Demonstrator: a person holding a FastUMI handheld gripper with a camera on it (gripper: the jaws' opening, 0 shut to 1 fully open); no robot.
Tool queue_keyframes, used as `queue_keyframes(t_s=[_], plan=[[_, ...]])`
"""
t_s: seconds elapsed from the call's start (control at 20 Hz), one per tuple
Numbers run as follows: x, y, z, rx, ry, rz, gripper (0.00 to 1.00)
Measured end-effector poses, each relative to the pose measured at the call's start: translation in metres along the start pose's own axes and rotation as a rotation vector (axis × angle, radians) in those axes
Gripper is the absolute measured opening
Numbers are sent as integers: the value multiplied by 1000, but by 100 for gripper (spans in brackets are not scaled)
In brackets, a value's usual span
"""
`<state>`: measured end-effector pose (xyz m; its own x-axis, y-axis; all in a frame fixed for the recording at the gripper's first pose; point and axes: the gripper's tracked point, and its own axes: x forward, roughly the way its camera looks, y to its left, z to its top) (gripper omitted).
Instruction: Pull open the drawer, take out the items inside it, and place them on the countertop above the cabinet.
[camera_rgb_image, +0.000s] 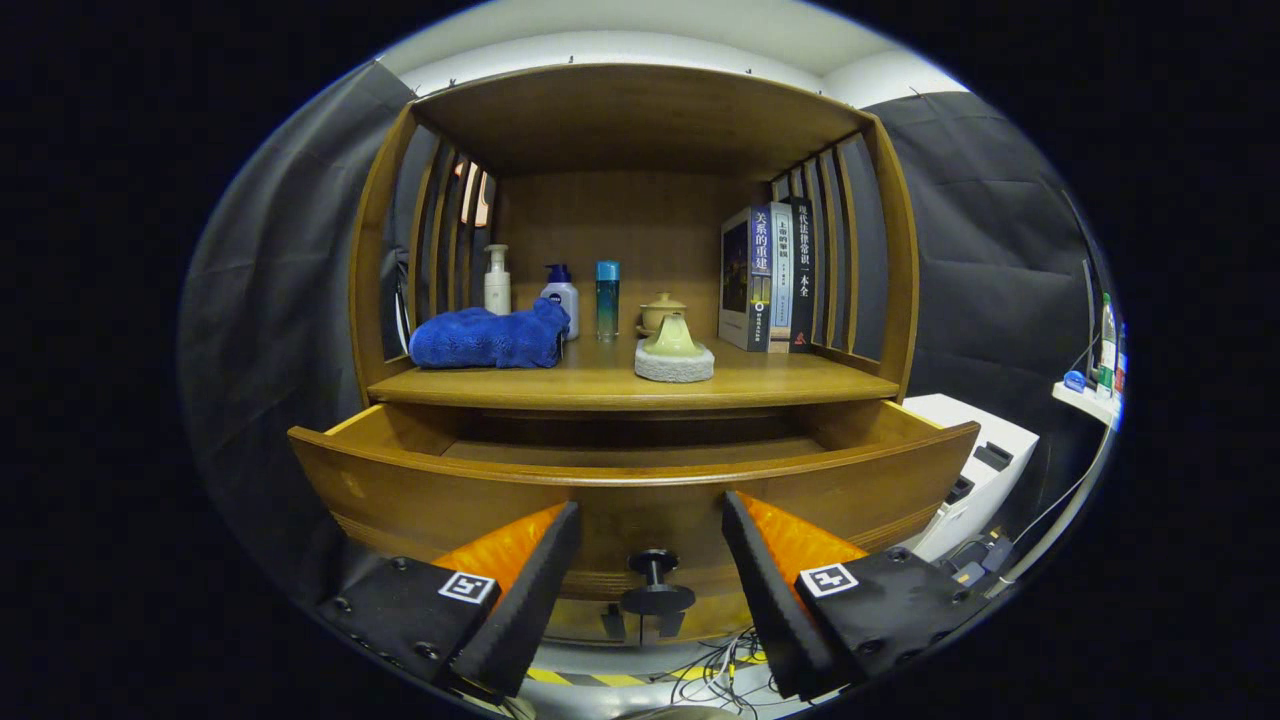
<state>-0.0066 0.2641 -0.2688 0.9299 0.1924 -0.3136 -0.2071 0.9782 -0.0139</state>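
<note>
The gripper (651, 530) is held spread, empty, before the pulled-out wooden drawer (480, 490); its dark knob (654, 580) is flanked. A blue towel (490, 338) and upright books (768, 278) are seen on the countertop (600, 385).

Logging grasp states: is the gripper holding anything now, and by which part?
Nothing is held. The gripper is open, its fingers apart on either side of the drawer knob.

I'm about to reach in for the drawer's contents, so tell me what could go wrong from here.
1. The open gripper sits low in front of the drawer, so its tall front panel could catch the fingers on the way in.
2. The drawer's inside is mostly hidden behind that panel, so any grasp would start blind.
3. The countertop already holds a blue towel, bottles and a small pot on a coaster; setting things down there could knock them over.
</note>
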Motion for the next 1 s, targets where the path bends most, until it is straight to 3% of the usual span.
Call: queue_keyframes(t_s=[1.0], plan=[[58, 3, 15, -10, -7, -16, 95]])
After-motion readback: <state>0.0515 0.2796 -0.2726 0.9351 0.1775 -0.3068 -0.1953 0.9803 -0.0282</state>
